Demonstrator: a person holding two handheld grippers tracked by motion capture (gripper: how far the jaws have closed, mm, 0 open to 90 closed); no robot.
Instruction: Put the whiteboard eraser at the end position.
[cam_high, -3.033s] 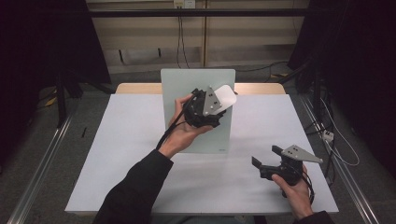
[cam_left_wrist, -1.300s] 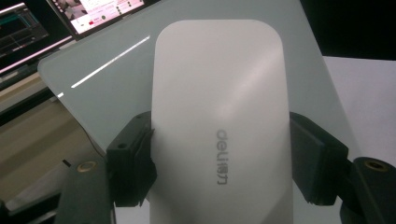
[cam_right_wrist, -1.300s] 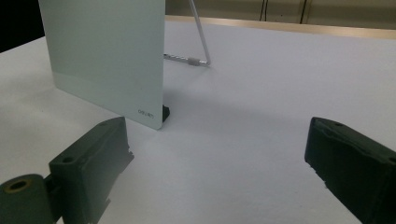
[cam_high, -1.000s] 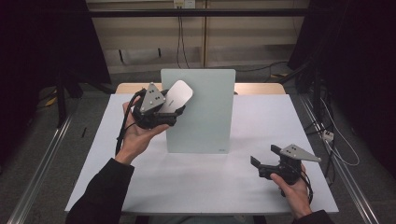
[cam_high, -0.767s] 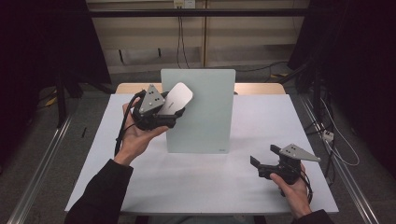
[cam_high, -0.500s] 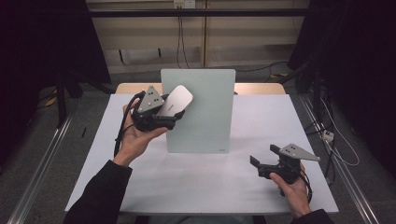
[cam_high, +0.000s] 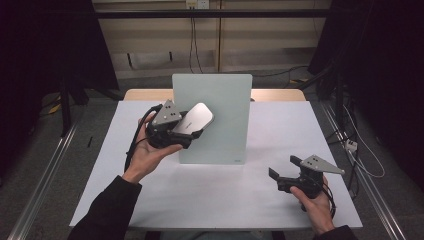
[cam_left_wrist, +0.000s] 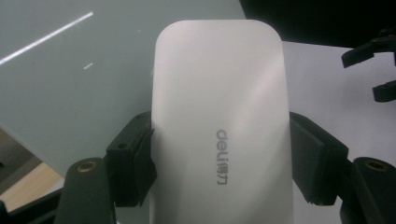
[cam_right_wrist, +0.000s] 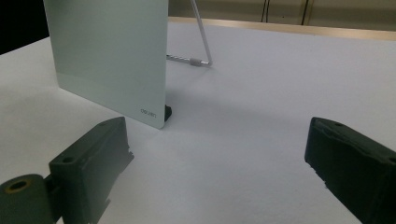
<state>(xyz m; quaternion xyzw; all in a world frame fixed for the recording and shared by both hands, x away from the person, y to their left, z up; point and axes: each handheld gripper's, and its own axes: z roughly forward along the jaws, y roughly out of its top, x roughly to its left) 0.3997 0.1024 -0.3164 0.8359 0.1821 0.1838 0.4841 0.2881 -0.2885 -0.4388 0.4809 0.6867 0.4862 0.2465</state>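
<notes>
Since three seconds ago the left claw (cam_high: 192, 131) has swung from centre frame to centre-left, clamped on the white eraser (cam_high: 193, 118) before the glass board (cam_high: 220, 100). Right claw (cam_high: 282, 177) waits apart, lower right on the counter (cam_high: 280, 130). Next, I judge, pressing the eraser flat against the board to wipe.

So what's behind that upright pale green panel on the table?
A thin metal wire stand props the pale green glass panel from behind, its foot on the white table. Where the wire joins the panel's back is covered.

High view overhead, forward-down — gripper views close (shared: upright board (cam_high: 212, 117)).
</notes>
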